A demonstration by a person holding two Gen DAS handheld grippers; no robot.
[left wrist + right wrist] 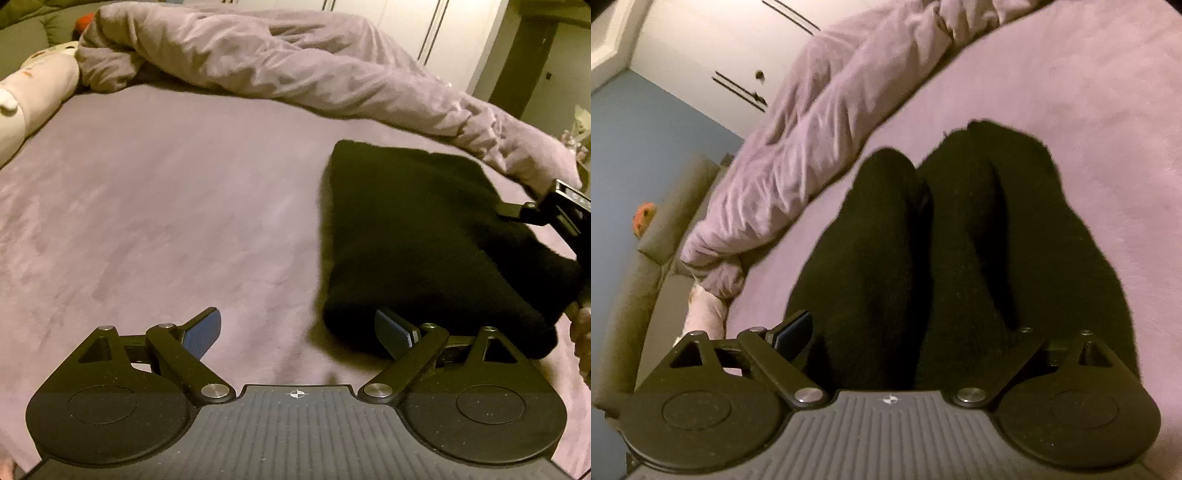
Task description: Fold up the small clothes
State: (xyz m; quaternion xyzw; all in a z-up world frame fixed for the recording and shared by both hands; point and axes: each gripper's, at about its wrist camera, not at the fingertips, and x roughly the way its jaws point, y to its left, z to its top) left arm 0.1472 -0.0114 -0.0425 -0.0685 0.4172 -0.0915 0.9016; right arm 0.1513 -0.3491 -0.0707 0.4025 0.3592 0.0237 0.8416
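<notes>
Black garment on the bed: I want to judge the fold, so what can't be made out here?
- Black garment, right wrist view: near edge hidden behind the right gripper; its right finger is lost against the dark cloth.
- Left wrist view: the garment's right end is cut off by the frame edge.
- Both views: fabric too dark to count layers.
</notes>
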